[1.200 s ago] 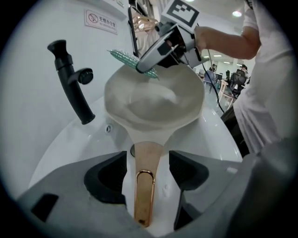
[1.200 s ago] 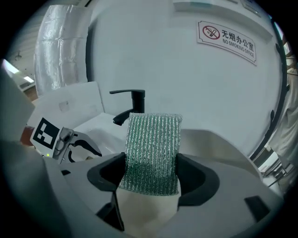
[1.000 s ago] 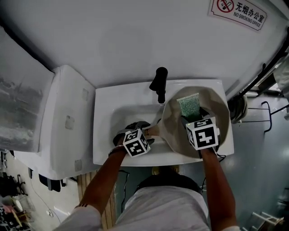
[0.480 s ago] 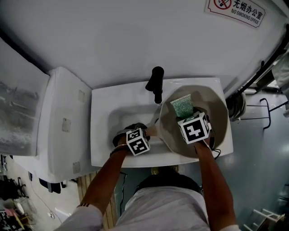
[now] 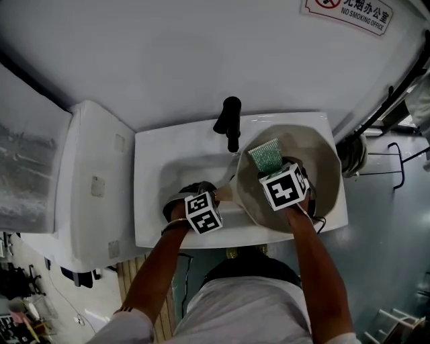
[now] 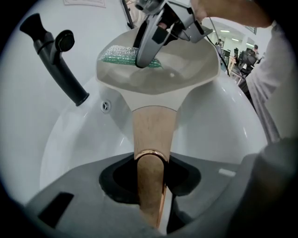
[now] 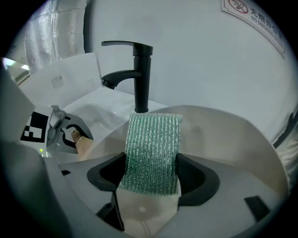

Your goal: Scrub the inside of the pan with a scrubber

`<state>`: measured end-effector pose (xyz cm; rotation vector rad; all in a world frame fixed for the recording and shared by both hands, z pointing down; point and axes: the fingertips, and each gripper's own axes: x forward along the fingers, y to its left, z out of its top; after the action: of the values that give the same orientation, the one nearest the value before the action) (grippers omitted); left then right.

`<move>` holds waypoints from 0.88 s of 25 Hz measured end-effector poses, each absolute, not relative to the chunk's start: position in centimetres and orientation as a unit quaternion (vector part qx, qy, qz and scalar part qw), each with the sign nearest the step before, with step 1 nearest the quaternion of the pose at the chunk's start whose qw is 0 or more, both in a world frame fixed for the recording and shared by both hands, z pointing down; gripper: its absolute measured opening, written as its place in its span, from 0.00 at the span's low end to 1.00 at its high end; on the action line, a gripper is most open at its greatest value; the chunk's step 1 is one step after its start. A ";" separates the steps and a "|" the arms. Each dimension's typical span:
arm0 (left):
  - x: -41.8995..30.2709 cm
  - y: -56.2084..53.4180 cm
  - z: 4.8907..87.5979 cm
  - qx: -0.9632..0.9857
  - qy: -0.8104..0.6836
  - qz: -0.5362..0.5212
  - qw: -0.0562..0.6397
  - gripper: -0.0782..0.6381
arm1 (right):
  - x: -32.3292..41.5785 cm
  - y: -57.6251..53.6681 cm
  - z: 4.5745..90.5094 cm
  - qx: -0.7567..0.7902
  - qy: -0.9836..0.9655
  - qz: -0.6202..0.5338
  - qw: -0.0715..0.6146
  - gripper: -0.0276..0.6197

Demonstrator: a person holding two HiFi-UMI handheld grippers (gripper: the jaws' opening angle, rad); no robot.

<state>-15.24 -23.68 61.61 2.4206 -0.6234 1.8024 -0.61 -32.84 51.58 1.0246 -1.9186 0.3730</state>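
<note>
A beige pan (image 5: 321, 176) sits tilted over the right half of a white washbasin (image 5: 153, 176), its rim reaching the basin's right edge and back right corner. Its wooden handle (image 5: 225, 195) points left across the bowl toward the front edge. The left claw (image 5: 207, 195) is at the end of that handle (image 6: 153, 135) and has just been closing in. In the left gripper view the handle stands between the two jaws, but a thin pale gap shows along one side, so the left claw (image 6: 151, 186) is not yet pressed tight. The right claw (image 5: 279, 169) reaches down into the pan and pinches a green scrubber (image 5: 267, 154) by its lower end. The right gripper view shows the scrubber (image 7: 153, 153) clamped on both sides by the right claw (image 7: 151, 186), standing upright against the pan's inner wall (image 7: 223, 135) near its back rim. A black faucet (image 5: 230, 122) rises from the middle of the basin's back edge, just beside the pan's left rim and close to the scrubber's top. In the right gripper view the faucet (image 7: 141, 74) stands directly behind the scrubber, with its spout turned away to the left. A white box-shaped unit (image 5: 94, 181) stands against the basin's left edge. A no-smoking sign (image 5: 349, 10) hangs on the wall above, and a dark metal frame (image 5: 396, 164) stands past the right edge.
</note>
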 end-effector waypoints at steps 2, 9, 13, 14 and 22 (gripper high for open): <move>-15.3 -23.7 60.8 0.782 -0.202 0.588 0.021 0.29 | -0.9 -33.0 51.6 0.411 -0.779 0.148 0.449 0.57; -15.3 -23.3 59.0 0.777 -0.200 0.597 0.011 0.29 | -1.3 -32.9 53.1 0.395 -0.777 0.149 0.467 0.57; -15.3 -23.1 58.3 0.773 -0.199 0.603 0.006 0.29 | -0.5 -33.2 53.8 0.397 -0.768 0.150 0.479 0.57; -15.3 -23.1 58.2 0.772 -0.199 0.604 0.005 0.29 | -0.1 -33.3 53.9 0.399 -0.765 0.150 0.482 0.57; -15.3 -23.0 57.2 0.769 -0.196 0.609 0.000 0.28 | 4.5 -34.1 53.5 0.431 -0.740 0.155 0.492 0.57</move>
<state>-15.28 -23.02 57.18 2.4144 -0.6144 1.9129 4.51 -34.14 53.54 1.0467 -1.7951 0.3761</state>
